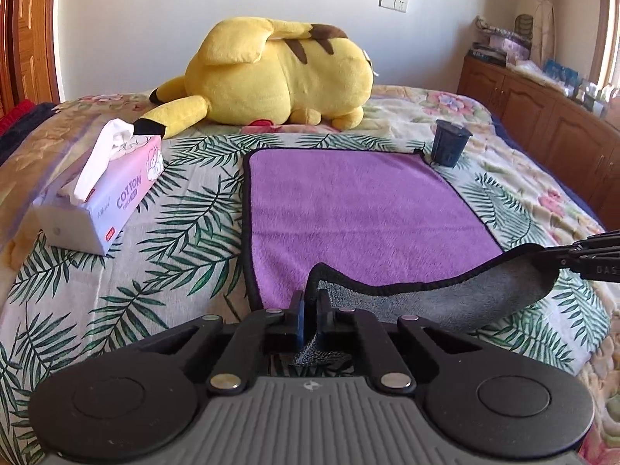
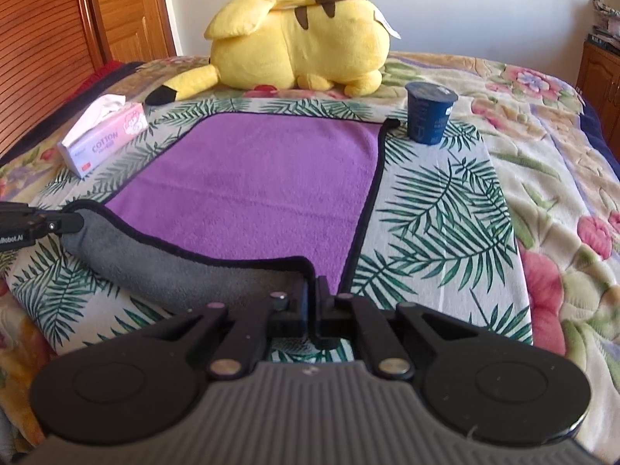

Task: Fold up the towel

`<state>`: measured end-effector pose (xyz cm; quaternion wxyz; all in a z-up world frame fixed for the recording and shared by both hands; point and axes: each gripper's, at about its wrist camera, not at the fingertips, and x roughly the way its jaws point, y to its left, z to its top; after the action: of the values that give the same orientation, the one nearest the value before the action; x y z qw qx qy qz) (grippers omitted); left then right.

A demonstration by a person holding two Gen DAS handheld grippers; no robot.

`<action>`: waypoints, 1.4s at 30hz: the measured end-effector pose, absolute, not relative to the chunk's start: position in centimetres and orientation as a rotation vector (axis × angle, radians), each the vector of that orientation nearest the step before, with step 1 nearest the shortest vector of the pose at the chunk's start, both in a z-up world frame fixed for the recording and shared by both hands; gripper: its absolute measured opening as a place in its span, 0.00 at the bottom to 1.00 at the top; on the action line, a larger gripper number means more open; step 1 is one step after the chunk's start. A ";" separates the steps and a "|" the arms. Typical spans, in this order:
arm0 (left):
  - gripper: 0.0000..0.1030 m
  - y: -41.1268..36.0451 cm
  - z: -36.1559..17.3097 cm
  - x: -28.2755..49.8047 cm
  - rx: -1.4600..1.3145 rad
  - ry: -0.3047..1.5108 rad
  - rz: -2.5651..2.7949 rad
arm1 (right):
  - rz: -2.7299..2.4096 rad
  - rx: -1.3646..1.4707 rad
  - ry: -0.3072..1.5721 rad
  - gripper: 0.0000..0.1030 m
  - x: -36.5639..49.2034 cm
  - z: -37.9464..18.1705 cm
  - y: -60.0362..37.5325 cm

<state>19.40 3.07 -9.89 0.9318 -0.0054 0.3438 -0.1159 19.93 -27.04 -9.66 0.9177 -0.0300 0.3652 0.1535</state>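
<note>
The room has a plain white wall (image 1: 155,19) behind a bed (image 1: 523,178) covered with a floral blanket. On the wall is a white switch and socket plate (image 1: 394,1). At the left side stands a wooden door (image 2: 128,7) in orange-brown colour. At the right side is a low wooden cabinet (image 1: 534,116) with books and small items on top, lit by strong daylight

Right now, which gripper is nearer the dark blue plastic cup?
Right. The right gripper pinches the purple towel's near corner on the dark blue plastic cup's side; the left gripper holds the opposite near corner.
</note>
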 end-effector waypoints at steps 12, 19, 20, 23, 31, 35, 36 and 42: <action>0.00 3.5 -8.4 20.5 -0.038 0.663 -0.240 | 0.332 -0.117 0.666 0.04 20.4 -8.7 -26.5; 0.00 3.3 -6.6 20.5 -0.035 0.615 -0.252 | 0.331 -0.111 0.610 0.03 20.5 -7.8 -26.7; 0.00 3.3 -6.5 20.5 -0.034 0.610 -0.253 | 0.329 -0.109 0.600 0.03 20.5 -7.6 -26.8; 0.00 3.2 -6.1 20.7 -0.032 0.600 -0.253 | 0.330 -0.105 0.570 0.03 20.5 -7.3 -26.9; 0.00 3.2 -5.7 22.3 -0.020 0.585 -0.260 | 0.322 -0.152 0.487 0.03 21.1 -6.7 -26.5; 0.00 3.1 -5.5 23.1 -0.013 0.578 -0.257 | 0.325 -0.160 0.488 0.03 21.9 -6.9 -26.5; 0.00 3.0 -5.6 23.3 -0.008 0.577 -0.255 | 0.327 -0.157 0.489 0.03 22.1 -6.9 -26.6; 0.00 2.6 -5.3 24.4 0.007 0.573 -0.265 | 0.323 -0.118 0.483 0.03 23.7 -6.9 -27.0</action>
<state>24.41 2.61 -5.33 0.9506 0.0036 0.2819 -0.1302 23.66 -26.95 -6.85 0.9563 -0.0583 0.2380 0.1593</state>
